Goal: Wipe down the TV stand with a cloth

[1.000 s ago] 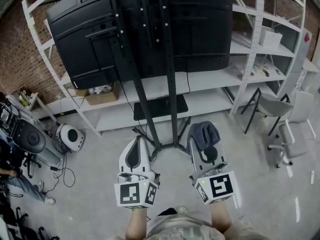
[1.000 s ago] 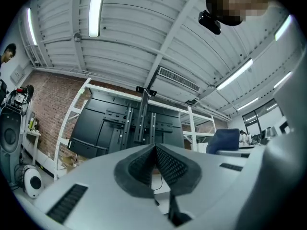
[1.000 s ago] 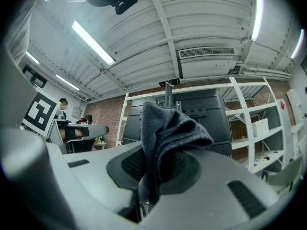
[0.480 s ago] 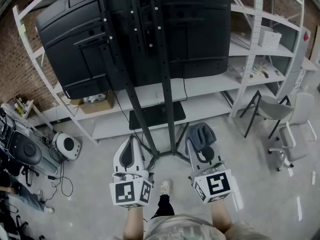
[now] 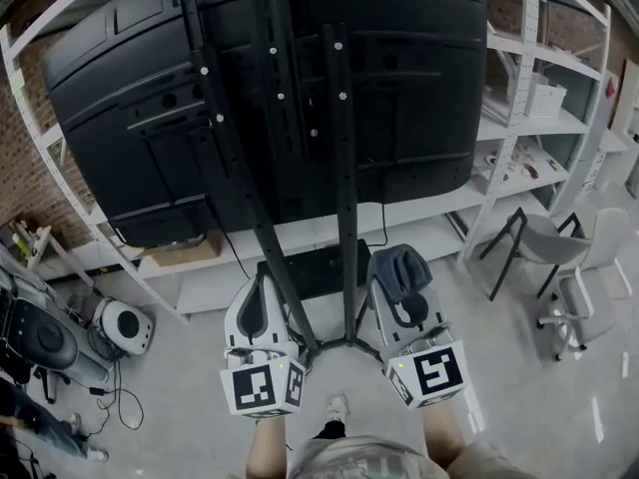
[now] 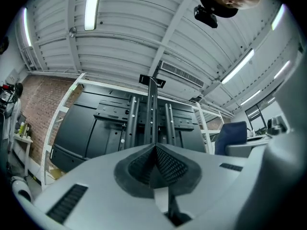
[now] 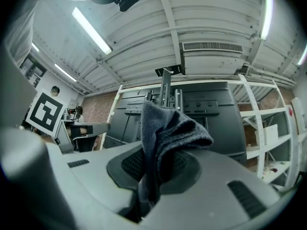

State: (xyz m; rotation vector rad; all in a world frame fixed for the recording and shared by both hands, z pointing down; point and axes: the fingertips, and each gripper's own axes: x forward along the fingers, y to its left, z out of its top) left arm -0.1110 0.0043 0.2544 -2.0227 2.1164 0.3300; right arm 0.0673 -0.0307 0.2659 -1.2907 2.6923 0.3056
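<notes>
The TV stand is a black frame of upright poles with a base on the floor; the back of a large black TV hangs on it. My right gripper is shut on a dark grey cloth, which bunches up above the jaws. It hovers just right of the stand's poles, apart from them. To the left of the poles my left gripper is shut with nothing in it. Both gripper views look up at the stand and the TV's back.
White metal shelving runs behind the TV, with a cardboard box low at the left. A grey chair and another chair stand at the right. A round white machine and cables lie on the floor at the left.
The view has moved closer to the stand, and the TV now fills more of the frame. Both grippers keep their hold and stay either side of the poles.
</notes>
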